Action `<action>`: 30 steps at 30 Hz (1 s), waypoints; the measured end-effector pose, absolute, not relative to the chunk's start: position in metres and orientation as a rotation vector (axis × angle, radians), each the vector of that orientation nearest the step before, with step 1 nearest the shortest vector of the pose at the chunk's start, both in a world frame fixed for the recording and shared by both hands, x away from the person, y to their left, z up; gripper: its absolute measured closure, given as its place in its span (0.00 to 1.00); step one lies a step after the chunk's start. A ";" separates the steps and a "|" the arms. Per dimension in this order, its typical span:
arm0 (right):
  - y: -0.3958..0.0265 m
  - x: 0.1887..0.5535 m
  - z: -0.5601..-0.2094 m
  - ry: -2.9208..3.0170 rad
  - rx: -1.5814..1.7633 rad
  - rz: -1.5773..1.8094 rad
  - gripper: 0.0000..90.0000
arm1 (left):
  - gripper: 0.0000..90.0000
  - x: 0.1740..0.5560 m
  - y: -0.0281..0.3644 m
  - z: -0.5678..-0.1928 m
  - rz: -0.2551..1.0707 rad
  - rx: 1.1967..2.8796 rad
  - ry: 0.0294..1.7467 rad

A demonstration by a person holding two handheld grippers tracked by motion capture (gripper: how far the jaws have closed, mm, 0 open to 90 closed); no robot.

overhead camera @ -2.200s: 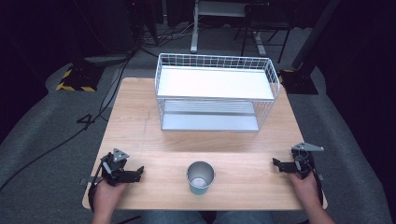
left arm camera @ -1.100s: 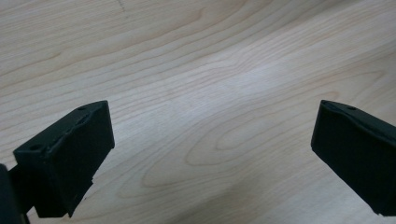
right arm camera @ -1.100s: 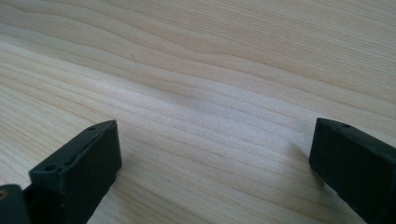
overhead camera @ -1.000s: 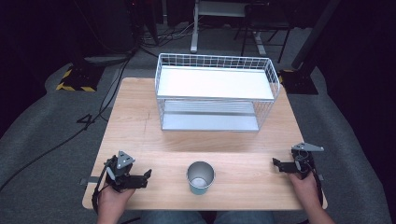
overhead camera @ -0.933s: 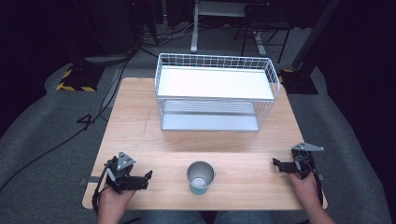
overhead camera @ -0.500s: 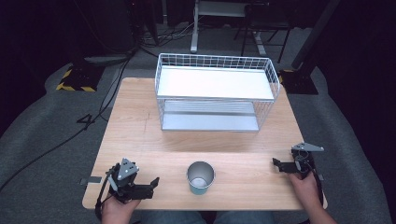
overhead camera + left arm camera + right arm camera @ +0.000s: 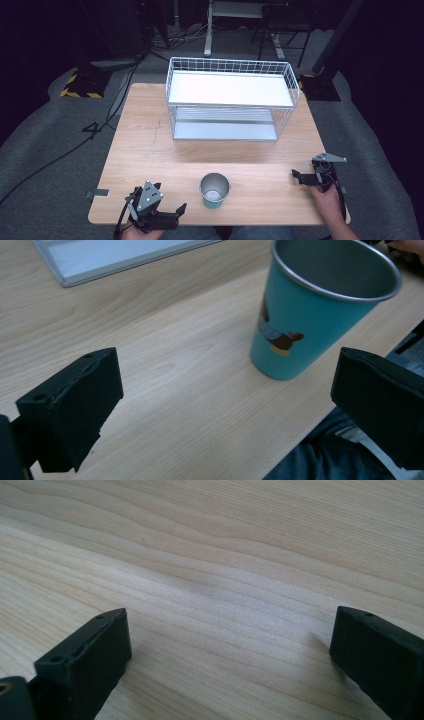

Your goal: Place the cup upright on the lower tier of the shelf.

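A teal metal cup with a small picture on its side stands upright near the table's front edge, empty inside. My left gripper lies low at the front left, open, its jaws aimed at the cup from a short way off; in the left gripper view the cup sits ahead and to the right, apart from both jaws. My right gripper rests at the front right, open, with bare wood between its jaws.
A white wire two-tier rack stands at the back middle of the wooden table. Cables and stand legs lie on the grey floor beyond. A person's knee shows under the table's front edge.
My left gripper has slid right and toward the front edge, turning its jaws toward the cup. The right gripper, cup and rack have stayed still.
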State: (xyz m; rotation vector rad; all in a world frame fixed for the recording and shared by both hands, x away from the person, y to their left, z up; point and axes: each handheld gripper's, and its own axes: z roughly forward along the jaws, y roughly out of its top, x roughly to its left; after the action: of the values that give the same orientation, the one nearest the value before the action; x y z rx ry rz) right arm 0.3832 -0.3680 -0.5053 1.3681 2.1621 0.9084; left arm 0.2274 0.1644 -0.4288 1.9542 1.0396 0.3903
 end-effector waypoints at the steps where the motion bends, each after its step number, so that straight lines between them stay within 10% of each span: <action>1: -0.368 0.383 -0.505 2.162 1.368 0.908 0.04 | 0.01 0.227 0.164 -0.429 0.390 1.954 1.040; 30: -0.368 0.383 -0.505 2.162 1.367 0.909 0.04 | 0.00 0.231 0.100 -0.458 0.298 2.005 0.887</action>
State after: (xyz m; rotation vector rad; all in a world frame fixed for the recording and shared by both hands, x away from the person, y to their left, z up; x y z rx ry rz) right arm 0.3832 -0.3680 -0.5053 1.3668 2.1623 0.9090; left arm 0.2313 0.1002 -0.4578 2.0047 0.8871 0.2982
